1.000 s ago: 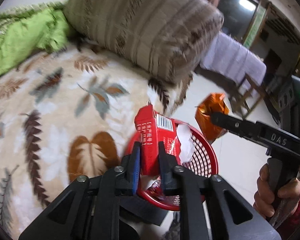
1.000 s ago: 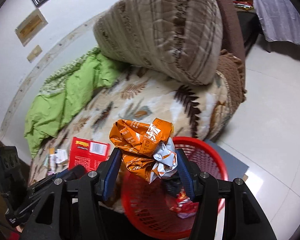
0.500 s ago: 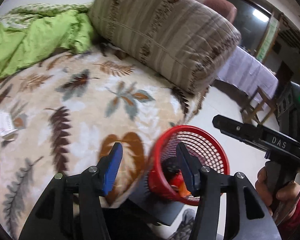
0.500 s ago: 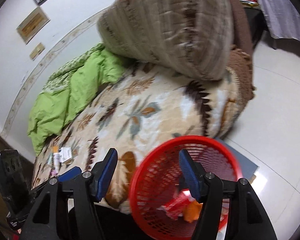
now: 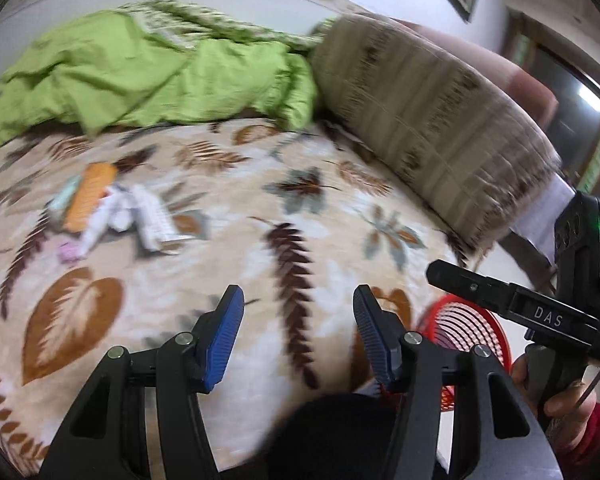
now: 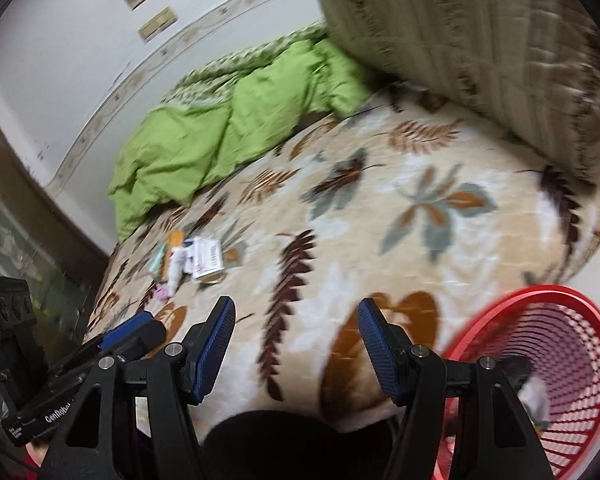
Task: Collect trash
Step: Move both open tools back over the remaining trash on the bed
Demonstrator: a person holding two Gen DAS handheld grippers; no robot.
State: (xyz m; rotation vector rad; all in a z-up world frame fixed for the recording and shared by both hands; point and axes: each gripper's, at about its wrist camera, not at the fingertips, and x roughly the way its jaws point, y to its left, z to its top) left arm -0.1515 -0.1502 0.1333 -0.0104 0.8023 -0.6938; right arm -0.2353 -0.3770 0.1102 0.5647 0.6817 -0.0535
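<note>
A small pile of trash point(image 5: 112, 216), an orange packet, white wrappers and a white box, lies on the leaf-patterned bed blanket; it also shows in the right wrist view point(image 6: 192, 258). The red mesh basket point(image 6: 540, 360) stands on the floor at the bed's edge, with litter inside; its rim shows in the left wrist view point(image 5: 468, 328). My left gripper point(image 5: 298, 320) is open and empty over the blanket. My right gripper point(image 6: 296, 332) is open and empty, left of the basket. The views are blurred.
A green duvet point(image 5: 140, 72) is bunched at the back of the bed. A big striped brown pillow point(image 5: 428, 120) lies at the right. The blanket point(image 6: 380, 220) covers the whole bed. White tiled floor lies beyond the basket.
A second ago the left gripper held a red carton and the right a crumpled orange wrapper over the basket. Both were let go into it. Both grippers have swung left toward the bed.
</note>
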